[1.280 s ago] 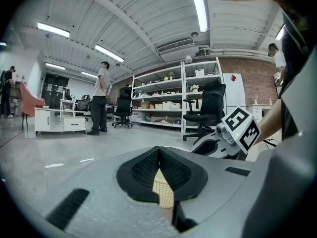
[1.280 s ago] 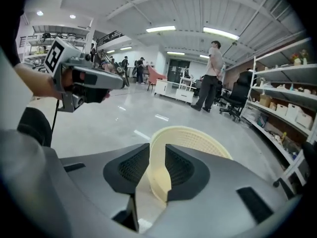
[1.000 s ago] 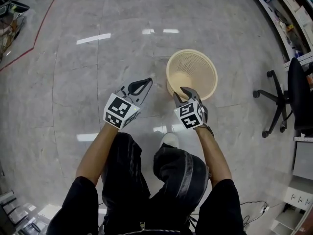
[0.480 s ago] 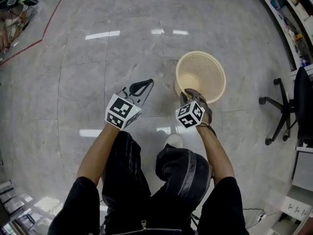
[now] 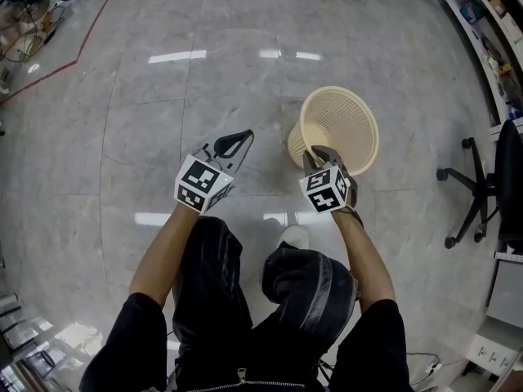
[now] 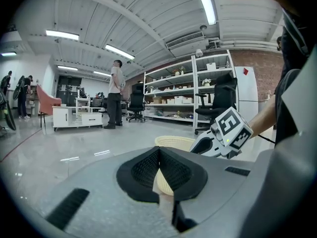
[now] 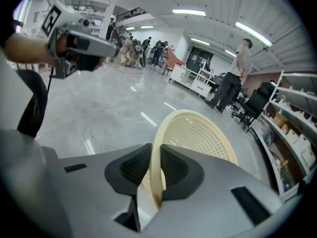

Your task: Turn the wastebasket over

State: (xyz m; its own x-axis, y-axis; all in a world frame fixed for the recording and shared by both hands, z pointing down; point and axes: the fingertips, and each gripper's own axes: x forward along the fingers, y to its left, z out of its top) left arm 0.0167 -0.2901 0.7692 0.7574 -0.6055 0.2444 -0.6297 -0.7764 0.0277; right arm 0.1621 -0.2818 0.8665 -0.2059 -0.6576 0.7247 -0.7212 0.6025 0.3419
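A cream mesh wastebasket point(image 5: 343, 117) stands on the grey floor, mouth up and leaning a little. My right gripper point(image 5: 315, 154) is at its near rim. In the right gripper view the rim of the wastebasket point(image 7: 198, 133) runs between the two black pads of the right gripper point(image 7: 155, 155); the jaws have just been closing, and both pads now press on it. My left gripper point(image 5: 238, 141) hovers to the basket's left, shut and empty. In the left gripper view its tips point(image 6: 158, 150) meet, with the wastebasket point(image 6: 174, 143) and the right gripper point(image 6: 198, 147) beyond.
A black office chair point(image 5: 490, 178) stands at the right, with shelving point(image 5: 482, 23) behind it. A red line point(image 5: 73, 55) crosses the floor at far left. My knees and one shoe point(image 5: 292, 235) are below the grippers. A person point(image 6: 115, 95) stands far off by a white cabinet.
The right gripper's jaws have narrowed onto the near rim of the wastebasket, which now leans slightly. The left gripper has hardly shifted.
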